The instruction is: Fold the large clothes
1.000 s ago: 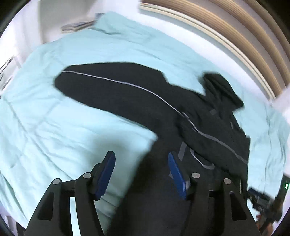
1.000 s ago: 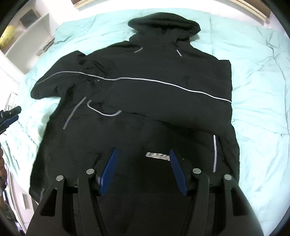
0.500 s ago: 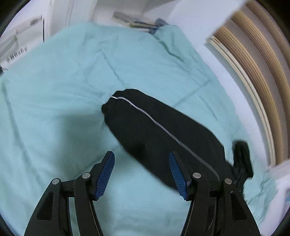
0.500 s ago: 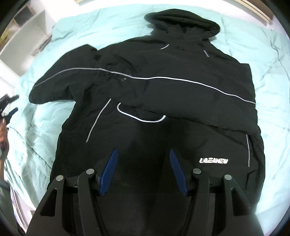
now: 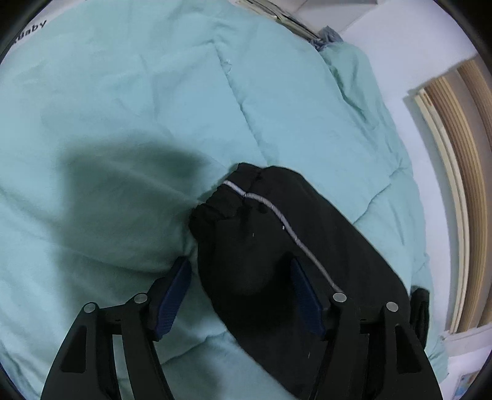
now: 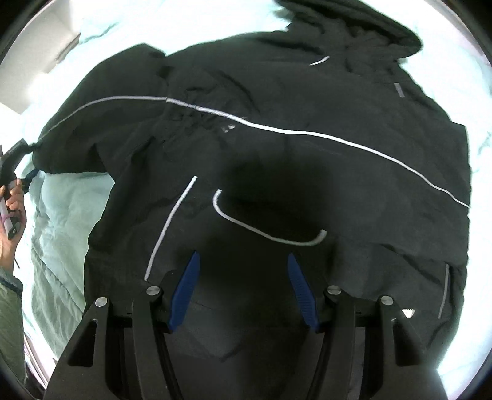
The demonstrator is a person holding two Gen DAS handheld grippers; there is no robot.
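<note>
A large black hooded jacket (image 6: pixel 276 101) with thin silver piping lies spread on a pale green duvet (image 5: pixel 123 107). One sleeve is folded across its chest. Its other sleeve (image 5: pixel 276 240) reaches out to the side, its elastic cuff (image 5: pixel 227 197) at the end. My left gripper (image 5: pixel 241 272) hovers over that sleeve just behind the cuff, jaws opening, the cloth between the blue pads but not pinched. My right gripper (image 6: pixel 243 261) hangs open above the jacket's lower front, near a curved silver pocket line (image 6: pixel 264 230). The left gripper (image 6: pixel 18 160) shows at the sleeve end.
The duvet covers the whole bed. A wall of curved wooden slats (image 5: pixel 461 184) runs along the right side, and books or papers (image 5: pixel 276 15) lie past the far edge. A hand (image 6: pixel 12 215) and a green sleeve (image 6: pixel 9 307) show at the left edge.
My left gripper has swung from the jacket's body out along the sleeve and dropped over its cuff end. My right gripper has come lower and closer over the jacket's front.
</note>
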